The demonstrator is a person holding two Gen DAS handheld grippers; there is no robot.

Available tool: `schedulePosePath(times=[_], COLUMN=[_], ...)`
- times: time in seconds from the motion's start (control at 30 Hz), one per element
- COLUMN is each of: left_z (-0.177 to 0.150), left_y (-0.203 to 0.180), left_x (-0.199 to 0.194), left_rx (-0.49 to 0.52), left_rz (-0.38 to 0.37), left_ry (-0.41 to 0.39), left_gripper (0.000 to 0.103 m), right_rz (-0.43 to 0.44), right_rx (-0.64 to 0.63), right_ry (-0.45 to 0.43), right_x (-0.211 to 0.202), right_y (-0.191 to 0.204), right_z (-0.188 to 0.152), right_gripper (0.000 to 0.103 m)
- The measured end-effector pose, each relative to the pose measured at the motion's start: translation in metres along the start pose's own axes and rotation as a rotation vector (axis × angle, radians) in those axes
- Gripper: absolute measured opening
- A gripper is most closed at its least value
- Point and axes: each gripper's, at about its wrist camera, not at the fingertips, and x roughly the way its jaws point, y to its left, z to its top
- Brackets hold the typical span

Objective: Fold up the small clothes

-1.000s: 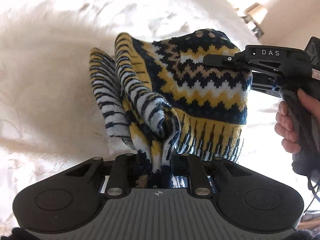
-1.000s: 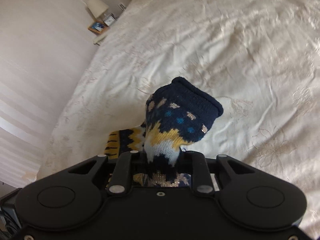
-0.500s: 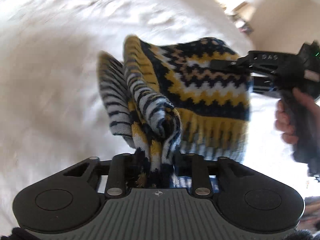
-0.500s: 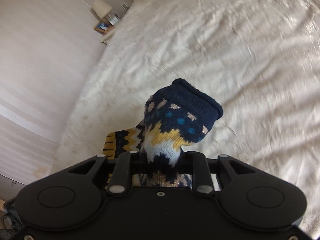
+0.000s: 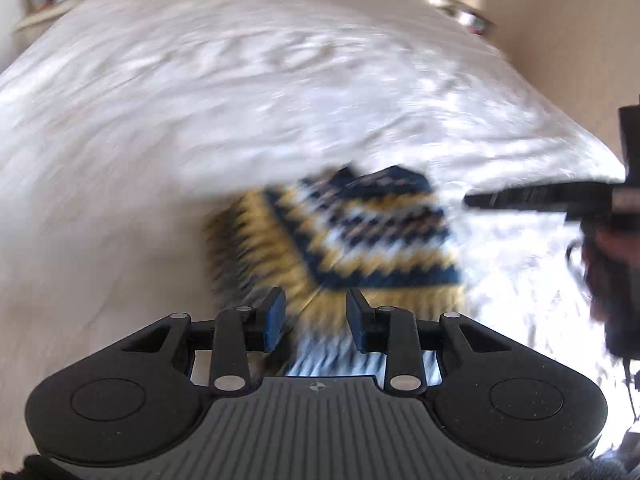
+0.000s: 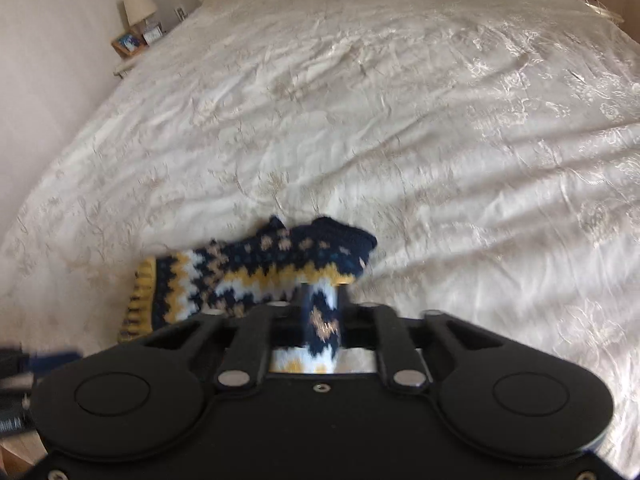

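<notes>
While left fingers (image 5: 315, 318) gape, right fingers (image 6: 320, 312) pinch knit garment (image 6: 256, 276), long axis sideways.

Bed (image 6: 400, 120): wide, covered with a white embroidered bedspread (image 6: 460, 184), creased, sunlit on its right side. Left of the bed's far corner: a bedside table (image 6: 128, 62) carrying a cream-shaded lamp (image 6: 138, 4) and a framed picture (image 6: 127, 43). Pale plain wall (image 6: 52, 48) behind the table.
</notes>
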Motion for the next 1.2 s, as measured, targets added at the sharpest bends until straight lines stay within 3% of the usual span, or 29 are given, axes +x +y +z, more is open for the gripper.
schedulePosePath(times=[0.1, 0.23, 0.43, 0.47, 0.53, 0.63, 0.73, 0.87, 1.07, 1.2], left_z=[0.013, 0.004, -0.007, -0.008, -0.01, -0.013, -0.016, -0.025, -0.035, -0.015], left_y=[-0.004, 0.029, 0.063, 0.064, 0.069, 0.075, 0.077, 0.083, 0.087, 0.077], left_x=[0.033, 0.069, 0.057, 0.054, 0.053, 0.052, 0.056, 0.054, 0.043, 0.013], left_rx=[0.019, -0.062, -0.11, -0.099, -0.12, -0.141, -0.165, -0.206, -0.23, -0.13], left_rz=[0.005, 0.062, 0.057, 0.062, 0.045, 0.034, 0.029, 0.019, 0.014, 0.043], left_ry=[0.016, 0.137, 0.182, 0.184, 0.184, 0.185, 0.182, 0.181, 0.187, 0.097], left_gripper=[0.032, 0.033, 0.036, 0.041, 0.042, 0.044, 0.045, 0.047, 0.05, 0.046], right_rz=[-0.015, -0.005, 0.07, 0.058, 0.045, -0.081, -0.182, -0.122, -0.058, -0.089], right_rx=[-0.021, -0.029, -0.137, -0.14, -0.09, -0.007, 0.094, 0.081, -0.036, 0.001], right_ry=[0.036, 0.095, 0.149, 0.14, 0.083, -0.033, -0.034, 0.033, 0.099, 0.029], right_x=[0.008, 0.027, 0.055, 0.052, 0.038, 0.017, 0.026, 0.058, 0.104, 0.086], right_y=[0.01, 0.026, 0.065, 0.067, 0.064, 0.052, 0.03, 0.025, 0.06, 0.053], right_z=[-0.016, -0.033, -0.035, -0.034, -0.03, -0.027, -0.02, -0.01, 0.005, 0.008], right_gripper=[0.011, 0.012, 0.012, 0.012, 0.012, 0.014, 0.013, 0.012, 0.011, 0.012])
